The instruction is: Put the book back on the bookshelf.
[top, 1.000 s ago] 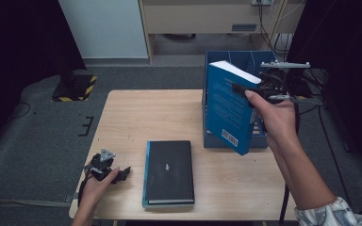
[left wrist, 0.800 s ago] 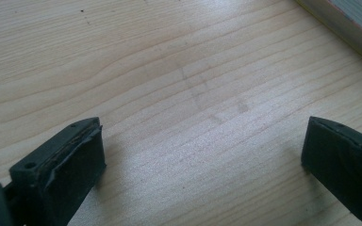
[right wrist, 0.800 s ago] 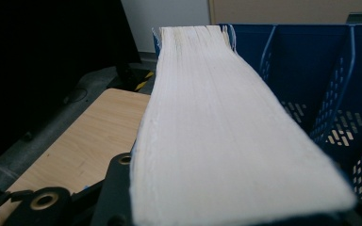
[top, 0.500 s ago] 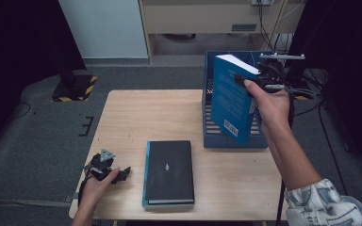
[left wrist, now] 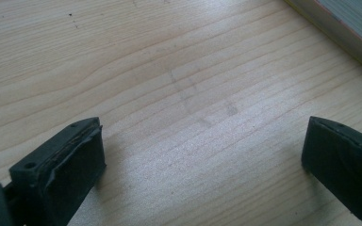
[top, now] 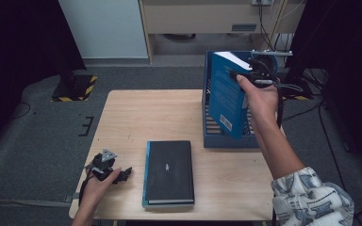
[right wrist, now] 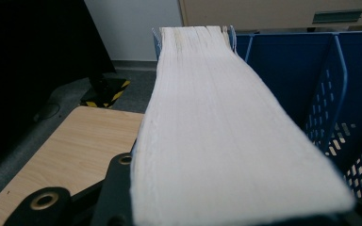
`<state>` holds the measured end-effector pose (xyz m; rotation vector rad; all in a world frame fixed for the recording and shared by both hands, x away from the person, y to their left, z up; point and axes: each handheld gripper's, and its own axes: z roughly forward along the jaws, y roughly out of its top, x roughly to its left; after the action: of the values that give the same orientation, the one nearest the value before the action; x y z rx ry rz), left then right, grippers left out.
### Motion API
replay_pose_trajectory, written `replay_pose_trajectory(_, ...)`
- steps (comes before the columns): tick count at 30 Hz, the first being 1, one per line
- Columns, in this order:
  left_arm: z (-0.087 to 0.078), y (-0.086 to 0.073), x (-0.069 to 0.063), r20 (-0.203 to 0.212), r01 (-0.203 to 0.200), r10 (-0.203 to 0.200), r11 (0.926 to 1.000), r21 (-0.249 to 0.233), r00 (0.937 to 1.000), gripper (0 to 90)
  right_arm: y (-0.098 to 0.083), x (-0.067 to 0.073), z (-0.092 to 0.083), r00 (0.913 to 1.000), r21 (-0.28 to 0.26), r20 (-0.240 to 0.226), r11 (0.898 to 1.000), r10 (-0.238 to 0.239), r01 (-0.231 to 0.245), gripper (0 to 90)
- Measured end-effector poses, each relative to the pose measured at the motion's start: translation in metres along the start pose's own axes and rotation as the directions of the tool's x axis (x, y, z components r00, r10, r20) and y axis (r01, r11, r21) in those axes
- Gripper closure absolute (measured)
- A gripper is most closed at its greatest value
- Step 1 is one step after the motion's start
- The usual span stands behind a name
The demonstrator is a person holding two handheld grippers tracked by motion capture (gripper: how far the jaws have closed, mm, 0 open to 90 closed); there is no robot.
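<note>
Gripping a blue paperback book (top: 226, 96) by its upper edge, the right gripper (top: 245, 77) held it upright over the blue file rack (top: 207, 101) at the far right of the wooden table (top: 136, 117). The book hung tilted, its white page block turned up and back, its lower corner reaching down toward the front of the rack; from the high view it was hard to say whether that corner touched the rack floor or hung just above it. In the right gripper view the page edges (right wrist: 207, 122) ran away from the camera between the two black jaws, which were clamped on the book's covers, with the rack's perforated dividers (right wrist: 339, 108) just beside it on the right and the table's edge off to the left.

A second book, black (top: 168, 170) with a teal spine, lay flat and closed near the front of the table, well apart from the rack.

The left gripper (top: 122, 173) rested low at the table's near left corner, in the person's left hand (top: 96, 186), just beside the black book but not touching it. In the left gripper view its jaws stood wide apart over bare wood grain (left wrist: 198, 108), nothing between them, and the edge of the black book (left wrist: 339, 23) crossed the upper right corner.
</note>
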<state>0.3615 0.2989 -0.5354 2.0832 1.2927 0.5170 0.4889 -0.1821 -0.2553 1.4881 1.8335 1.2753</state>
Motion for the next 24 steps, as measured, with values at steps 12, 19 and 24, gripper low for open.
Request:
replay_pose_trajectory(12, 0.0, 0.0, 0.0, 0.001, 0.0, 0.0, 1.0, 0.003, 1.0, 0.0, 0.002, -0.002, 0.022, 0.9992, 0.008, 0.037, 1.0, 0.014, -0.014, 60.5)
replay_pose_trajectory(19, 0.0, 0.0, -0.001, 0.005, -0.002, 0.002, 1.0, 0.001, 1.0, 0.0, 0.003, 0.005, 0.036, 0.9982, 0.001, 0.059, 1.0, 0.006, -0.006, 60.6)
replay_pose_trajectory(24, 0.0, 0.0, 0.0, 0.007, -0.004, 0.004, 1.0, 0.001, 1.0, 0.0, 0.001, 0.005, 0.048, 0.9966, -0.004, 0.082, 1.0, 0.008, -0.008, 60.6)
